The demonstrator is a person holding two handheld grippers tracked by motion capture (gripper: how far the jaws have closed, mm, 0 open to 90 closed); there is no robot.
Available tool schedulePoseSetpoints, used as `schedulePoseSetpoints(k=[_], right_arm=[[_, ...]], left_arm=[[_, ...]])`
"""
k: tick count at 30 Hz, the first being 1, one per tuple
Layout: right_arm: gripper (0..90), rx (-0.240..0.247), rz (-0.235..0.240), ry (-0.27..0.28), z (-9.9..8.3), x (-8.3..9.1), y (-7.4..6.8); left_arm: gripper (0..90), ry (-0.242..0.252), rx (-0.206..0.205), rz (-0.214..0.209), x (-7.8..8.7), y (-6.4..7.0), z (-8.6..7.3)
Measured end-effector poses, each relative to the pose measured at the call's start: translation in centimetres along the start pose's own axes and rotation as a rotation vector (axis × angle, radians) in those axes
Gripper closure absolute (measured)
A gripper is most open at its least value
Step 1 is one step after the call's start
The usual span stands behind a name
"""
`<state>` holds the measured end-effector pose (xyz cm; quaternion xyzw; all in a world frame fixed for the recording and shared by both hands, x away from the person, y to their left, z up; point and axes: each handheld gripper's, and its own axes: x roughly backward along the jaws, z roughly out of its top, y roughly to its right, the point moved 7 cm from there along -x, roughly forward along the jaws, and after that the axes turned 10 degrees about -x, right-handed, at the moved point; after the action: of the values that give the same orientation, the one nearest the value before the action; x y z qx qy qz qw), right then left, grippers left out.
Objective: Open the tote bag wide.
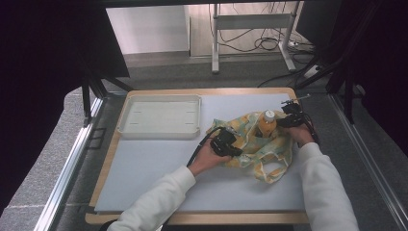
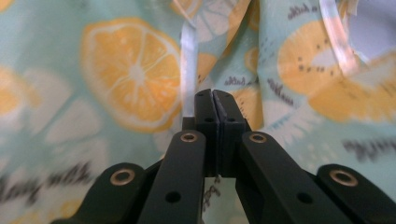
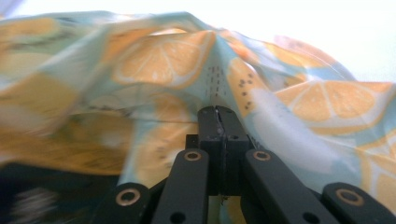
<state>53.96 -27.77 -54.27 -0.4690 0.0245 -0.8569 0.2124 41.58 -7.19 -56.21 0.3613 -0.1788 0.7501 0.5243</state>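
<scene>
A cloth bag [image 1: 260,149] printed with orange slices on pale green lies crumpled at the right middle of the table. An orange drink bottle [image 1: 266,126] with a white cap stands inside it, its top poking out. My left gripper [image 1: 236,150] is shut on the bag's left edge; in the left gripper view its jaws are pressed together against the bag [image 2: 130,74]. My right gripper [image 1: 285,120] is shut on the bag's far right edge, and the right gripper view shows its jaws pinching a fold of the bag [image 3: 187,60].
A shallow white tray [image 1: 160,116] sits at the back left of the grey mat [image 1: 159,178]. The wooden table edge [image 1: 202,219] runs along the front. Past the table are a metal stand [image 1: 250,21] and floor cables [image 1: 269,43].
</scene>
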Motion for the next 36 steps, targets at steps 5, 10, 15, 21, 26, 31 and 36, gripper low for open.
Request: schedulePoseSetpoints(k=[5, 10, 15, 21, 26, 31, 36], right_arm=[[89.0, -0.025, -0.020, -0.012, -0.6, -0.5, 0.8], [89.1, -0.003, -0.008, 0.052, 0.1, 1.4, 0.1], [89.1, 0.051, 0.016, 0.129, 0.6, 4.3, -1.4], [89.1, 0.091, 0.027, 0.195, 0.1, 7.2, -2.4], [89.0, 0.112, 0.024, 0.212, -0.8, 8.8, -2.8], [87.5, 0.146, 0.028, 0.228, -1.6, 10.1, -3.2], [83.1, 0.139, 0.058, 0.236, -2.3, 11.0, -3.4]], left_arm=[[90.0, 0.000, 0.000, -0.001, 0.0, 0.0, -0.1], [90.0, 0.023, 0.000, 0.004, 0.5, 0.1, 0.3], [89.9, 0.058, 0.002, 0.012, 1.5, 0.2, 0.9], [89.1, 0.099, 0.001, 0.033, 3.4, 0.3, 1.1], [86.3, 0.132, 0.005, 0.055, 5.3, 0.2, 0.7], [77.4, 0.158, 0.004, 0.084, 7.1, 0.5, -0.3], [64.0, 0.172, 0.017, 0.105, 8.3, 0.7, -1.6]])
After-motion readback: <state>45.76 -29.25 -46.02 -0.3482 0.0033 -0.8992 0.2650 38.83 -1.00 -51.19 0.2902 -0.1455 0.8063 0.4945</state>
